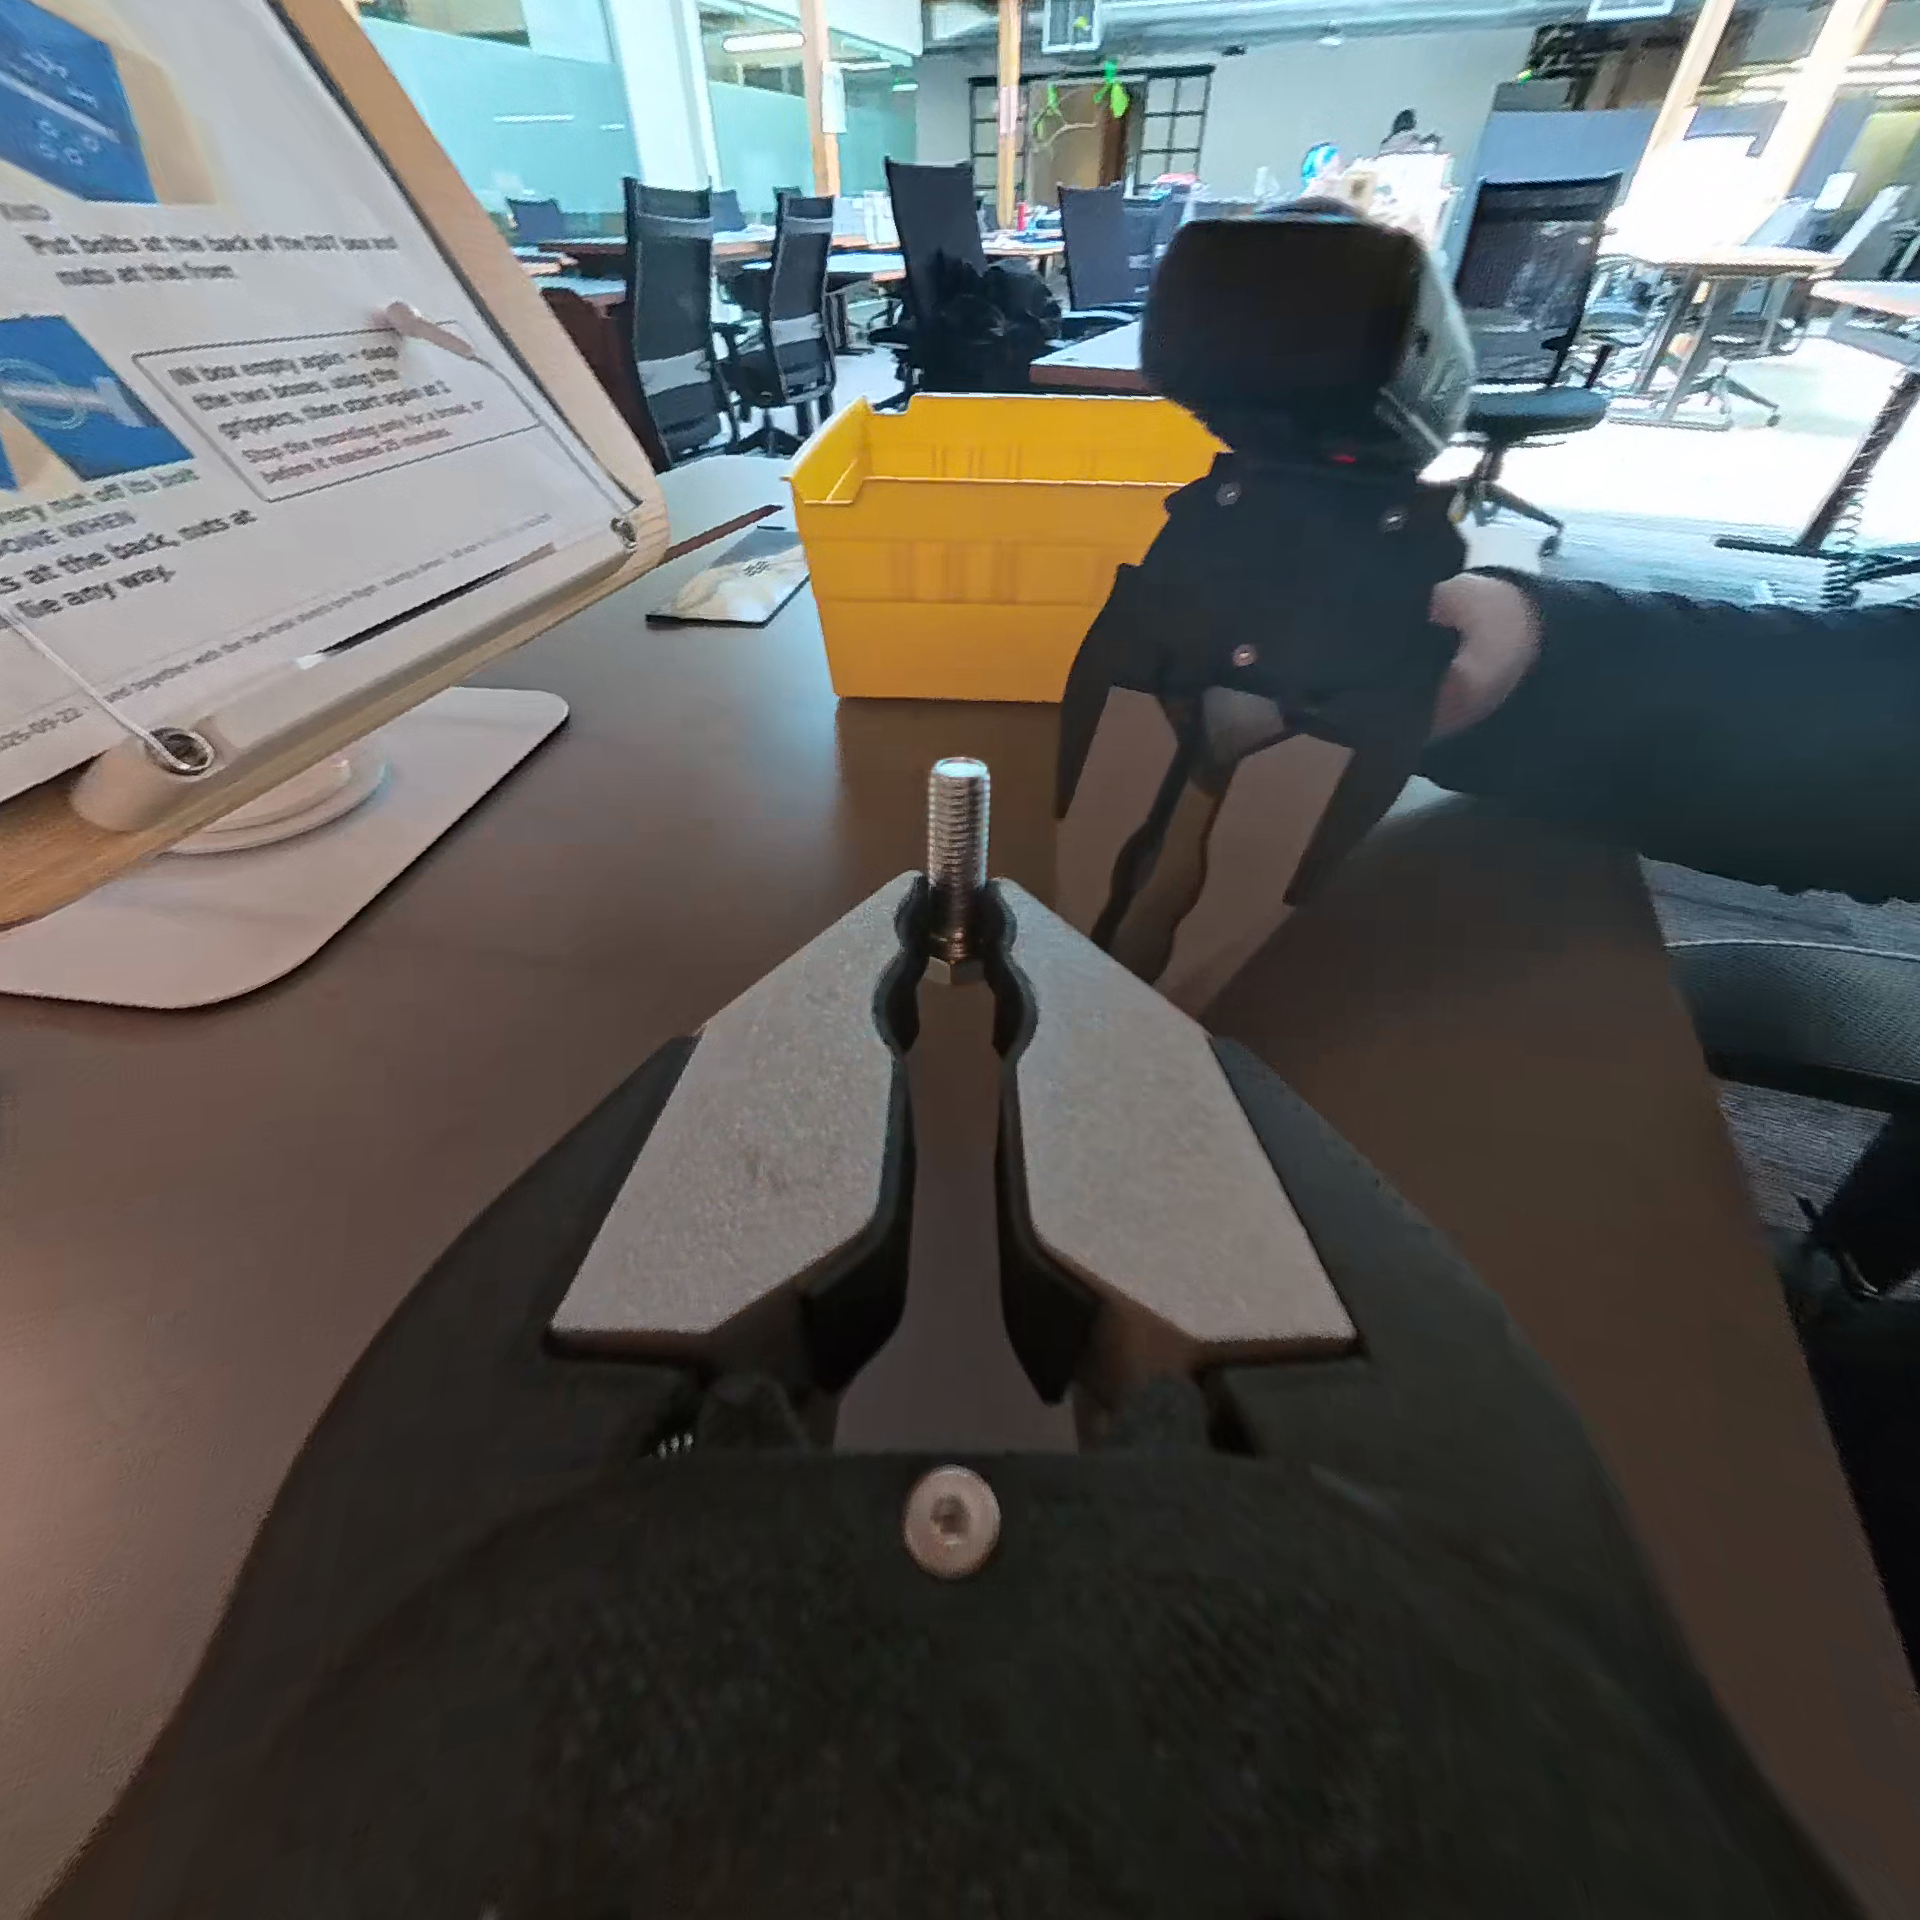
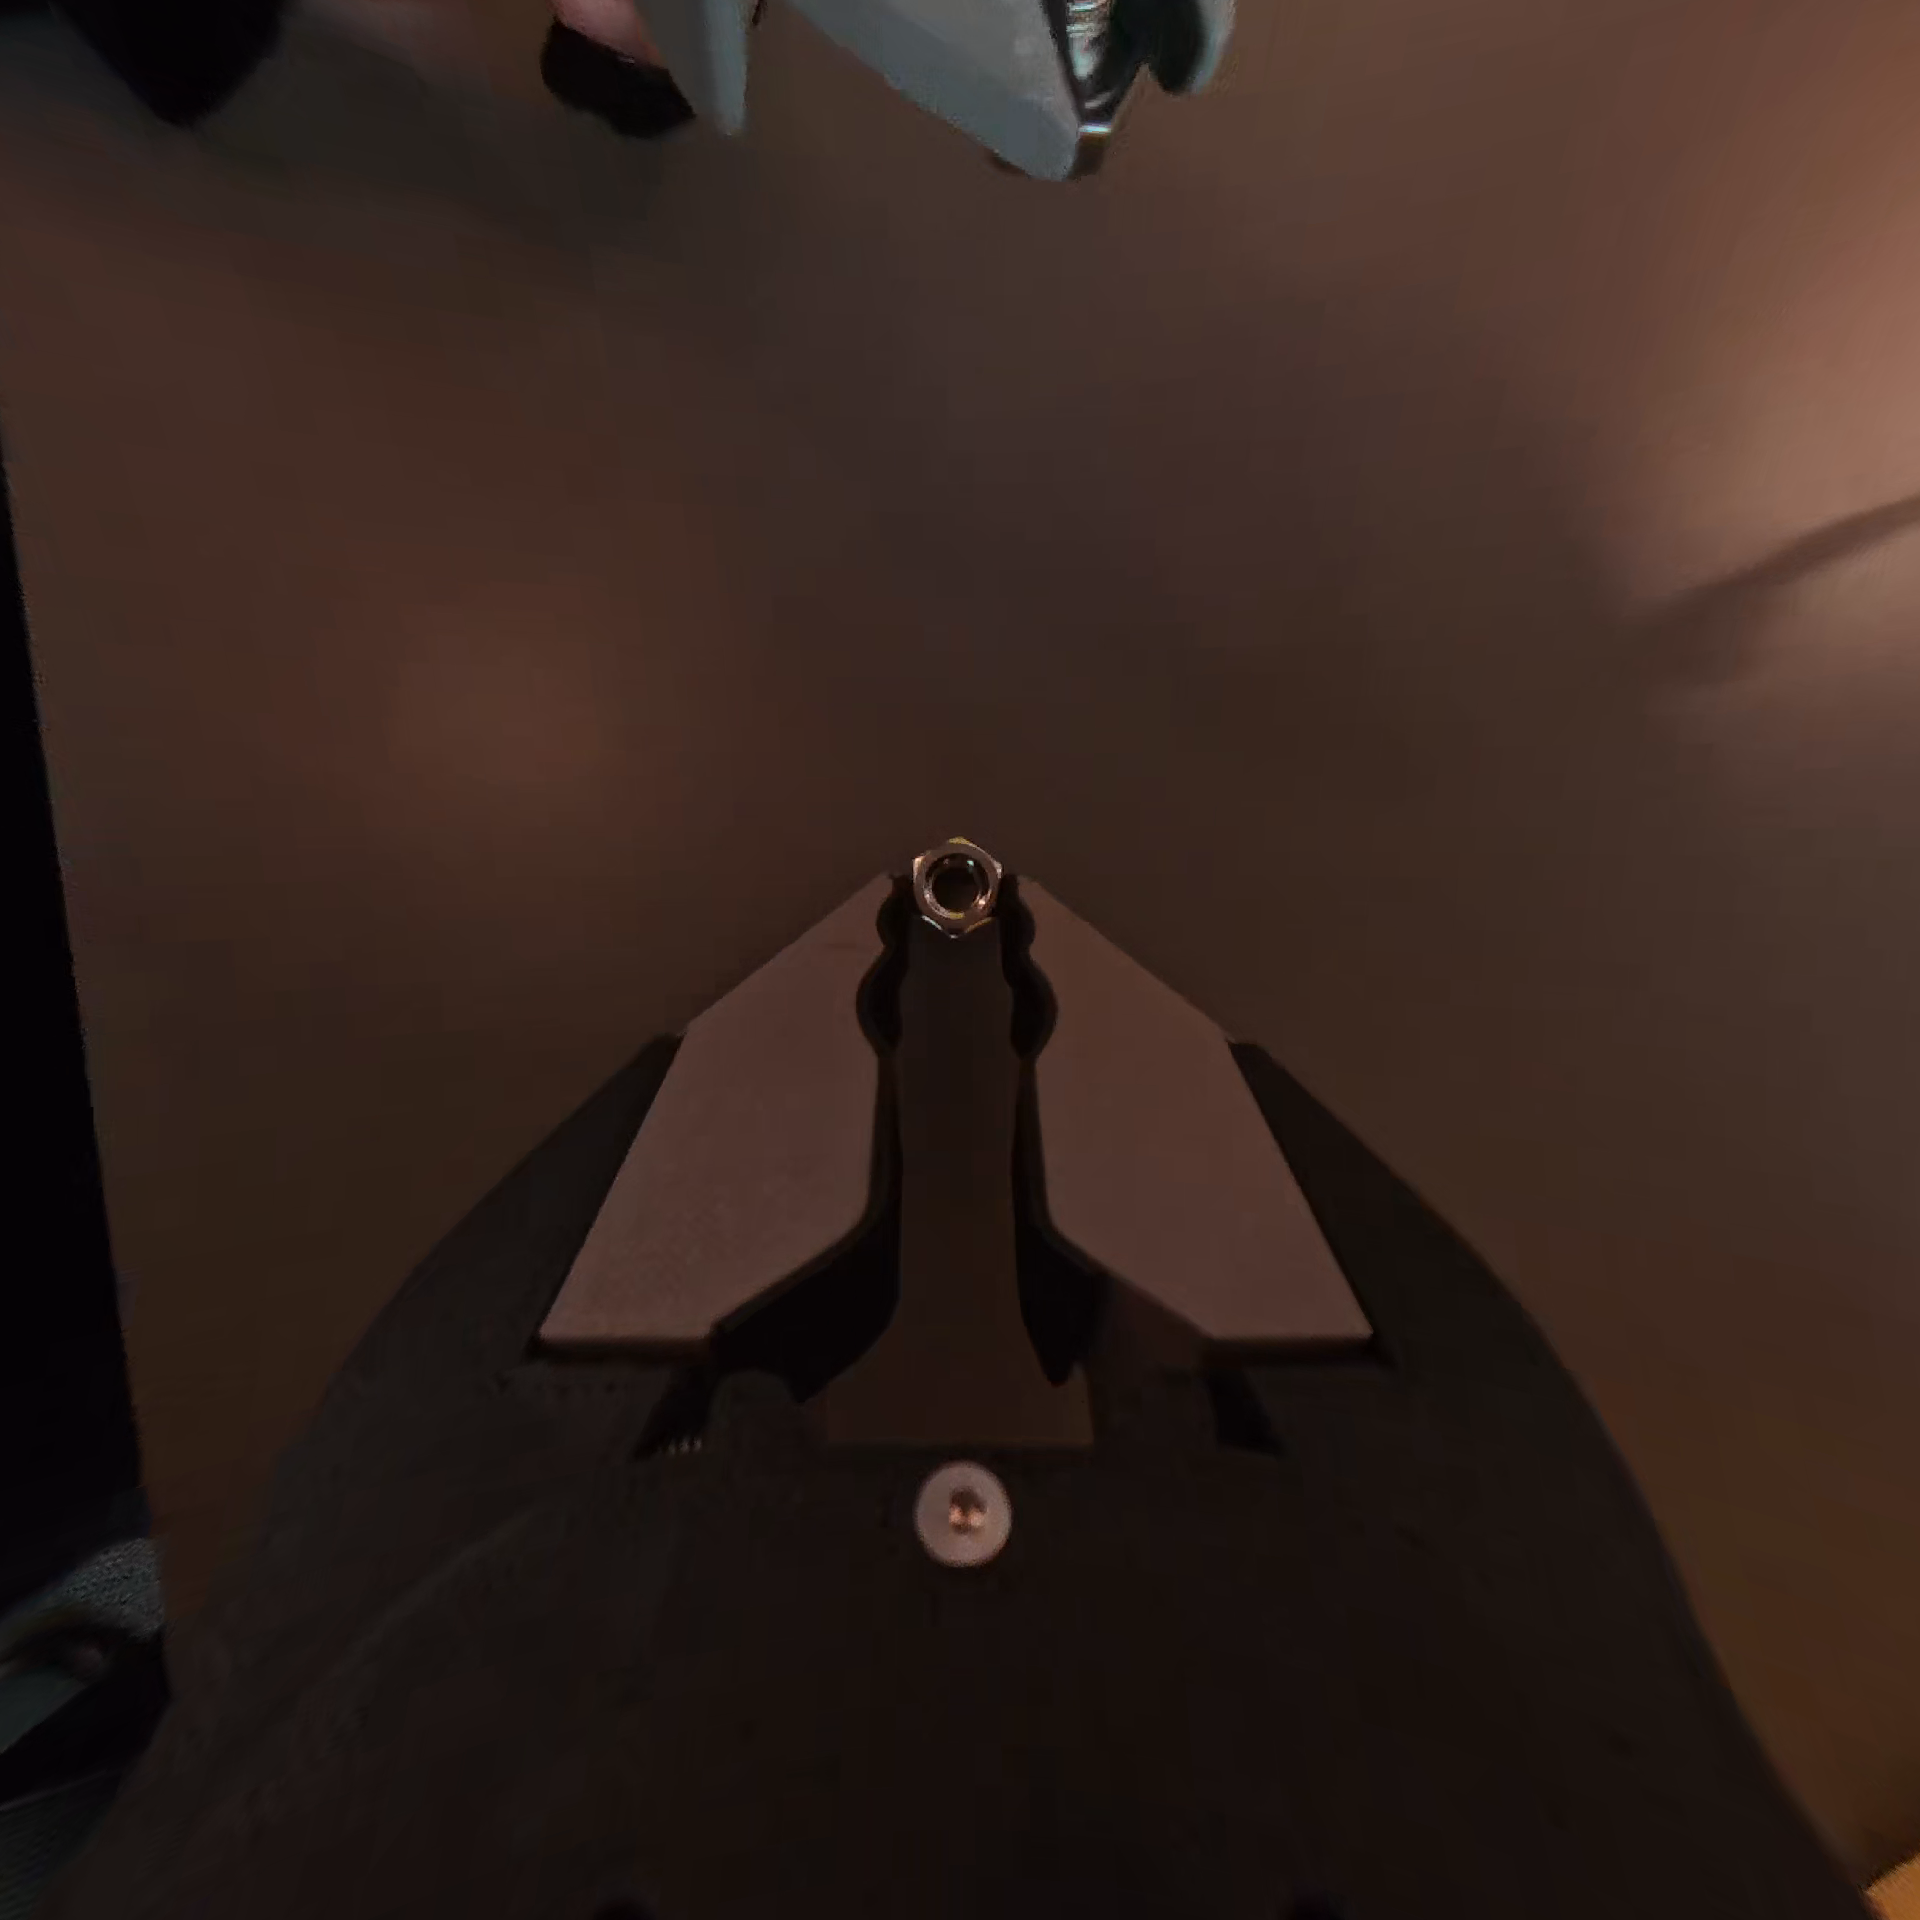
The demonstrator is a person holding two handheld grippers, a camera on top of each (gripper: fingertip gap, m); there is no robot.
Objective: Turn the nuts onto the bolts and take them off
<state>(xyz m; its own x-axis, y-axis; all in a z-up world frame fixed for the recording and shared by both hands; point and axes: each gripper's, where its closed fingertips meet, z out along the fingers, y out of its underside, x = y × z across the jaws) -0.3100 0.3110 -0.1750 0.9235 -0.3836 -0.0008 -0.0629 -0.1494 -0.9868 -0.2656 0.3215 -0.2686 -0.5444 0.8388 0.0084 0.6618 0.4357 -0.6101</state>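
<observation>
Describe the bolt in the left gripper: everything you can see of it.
The bolt is bright silver metal with a threaded shank and a flat end, pointing straight out ahead of the left gripper. The gripper is shut on it near the head, whose hex edge shows just behind the tips. No nut is on the visible thread. It is held above the dark table, touching nothing else. The right wrist view shows it only blurred at the top edge.
</observation>
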